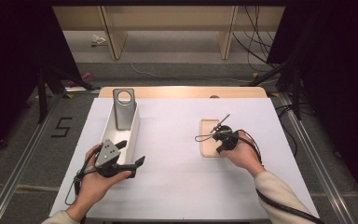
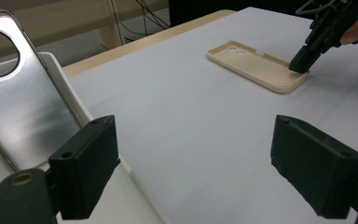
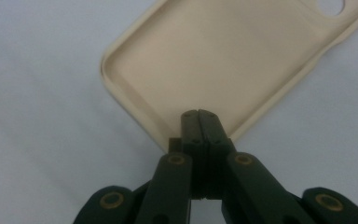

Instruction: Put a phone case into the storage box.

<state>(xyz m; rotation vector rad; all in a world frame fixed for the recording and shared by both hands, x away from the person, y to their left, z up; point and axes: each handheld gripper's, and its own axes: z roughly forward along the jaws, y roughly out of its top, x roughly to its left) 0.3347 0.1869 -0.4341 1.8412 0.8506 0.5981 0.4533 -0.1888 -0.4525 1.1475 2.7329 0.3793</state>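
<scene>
Right hand-held gripper (image 3: 199, 114) meets the beige phone case (image 3: 223, 60).
Its jaws are pressed together, tips on the case's near corner; the case lies hollow side up on the white surface (image 1: 172, 154). The left hand-held gripper (image 2: 193, 161) gapes wide, holding nothing, beside the white tray (image 1: 131, 135) with its silver case (image 1: 123, 109).

We see bare white table (image 1: 177, 158) between our two hands, a clear lane there, the long white bin (image 1: 131, 135) walling off the left with a silver phone case (image 1: 123, 109) upright inside, the flat beige case (image 1: 209, 135) low at right, table beyond it bare.
</scene>
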